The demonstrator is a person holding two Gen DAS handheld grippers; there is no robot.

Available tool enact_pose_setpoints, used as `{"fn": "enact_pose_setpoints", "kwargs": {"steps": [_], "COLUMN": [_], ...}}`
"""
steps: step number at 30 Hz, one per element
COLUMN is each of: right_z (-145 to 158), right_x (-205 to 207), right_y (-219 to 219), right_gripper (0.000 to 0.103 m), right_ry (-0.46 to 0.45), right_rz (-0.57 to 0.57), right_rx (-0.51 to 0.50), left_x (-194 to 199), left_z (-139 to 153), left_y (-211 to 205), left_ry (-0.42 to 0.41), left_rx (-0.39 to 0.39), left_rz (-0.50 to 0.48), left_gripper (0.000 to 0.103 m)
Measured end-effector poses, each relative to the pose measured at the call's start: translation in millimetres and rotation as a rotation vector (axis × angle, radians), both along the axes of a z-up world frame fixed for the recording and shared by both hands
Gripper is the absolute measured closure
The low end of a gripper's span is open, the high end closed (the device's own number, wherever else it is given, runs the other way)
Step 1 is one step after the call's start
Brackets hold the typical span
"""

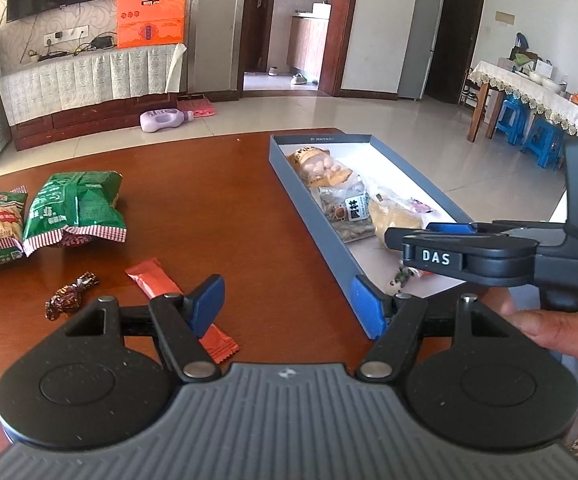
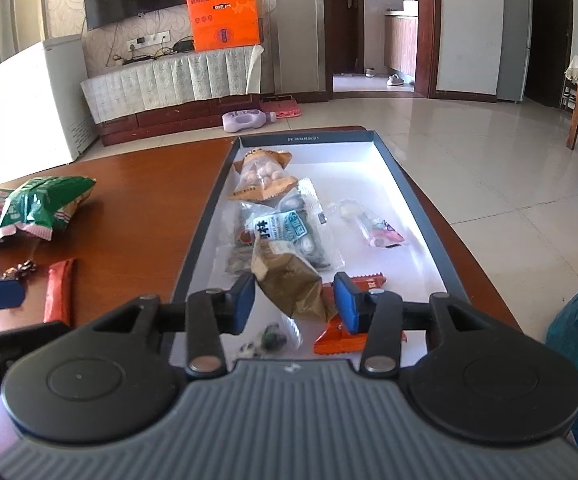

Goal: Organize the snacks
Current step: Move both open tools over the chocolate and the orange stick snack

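- Left wrist view: the left gripper is spread wide and holds nothing, hanging low over the table near its front edge.
- Its left pad sits right over the red bar, which lies flat on the wood. A brown candy is just beside that, further left.
- Two green bags lie toward the table's left edge, well apart from the box.
- The box runs along the right side of the table and already has a few packs in it.
- The right gripper shows side-on above the near end of the box, so from here I can't tell how far it's spread.
- Right wrist view: the right gripper is over the near end of the box, jaws apart.
- A brown pack sits between the pads, but there's a gap on both sides, so I'd say it's not pinched. Looks like it's lying on the other packs at the box's near end.
- An orange pack lies under the right pad, and a small candy is at the near wall.
- My read: the drop-off step is pretty much done on the right, with four snacks still out on the table.
- Next up is probably the left one dropping onto the red bar, closing across its narrow width, then carrying it right into the box.
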State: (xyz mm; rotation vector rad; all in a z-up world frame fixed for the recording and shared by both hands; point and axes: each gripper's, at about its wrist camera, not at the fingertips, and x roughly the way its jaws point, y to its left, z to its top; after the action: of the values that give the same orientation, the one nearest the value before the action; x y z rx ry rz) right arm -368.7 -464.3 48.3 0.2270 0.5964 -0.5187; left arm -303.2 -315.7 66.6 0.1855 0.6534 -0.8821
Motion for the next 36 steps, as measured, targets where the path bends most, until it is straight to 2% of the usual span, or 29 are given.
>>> {"fn": "enact_pose_setpoints", "kwargs": {"steps": [6, 13, 18, 26, 32, 36], "right_z": [6, 4, 17, 42, 40, 30], "right_x": [-2, -6, -16, -8, 12, 25], "right_y": [7, 8, 14, 56, 93, 112], "right_gripper": [0.053, 0.053, 0.053, 0.053, 0.053, 0.053], "right_ry": [-0.022, 0.012, -0.053, -0.158, -0.145, -0.113], "right_rz": [0.0, -0.052, -0.081, 0.035, 0.186, 0.243], "right_rx": [-0.015, -0.052, -0.049, -0.027, -0.026, -0.006], "left_x": [4, 8, 13, 28, 44, 57], "left_z": [-1, -1, -1, 3, 6, 4], "left_y": [7, 12, 23, 49, 75, 91], "left_ry": [-0.009, -0.014, -0.019, -0.022, -0.025, -0.02], "left_rx": [0.009, 0.016, 0.012, -0.005, -0.016, -0.008], "left_rz": [0.019, 0.034, 0.056, 0.113, 0.158, 0.188], "left_gripper": [0.029, 0.029, 0.029, 0.029, 0.029, 0.029]}}
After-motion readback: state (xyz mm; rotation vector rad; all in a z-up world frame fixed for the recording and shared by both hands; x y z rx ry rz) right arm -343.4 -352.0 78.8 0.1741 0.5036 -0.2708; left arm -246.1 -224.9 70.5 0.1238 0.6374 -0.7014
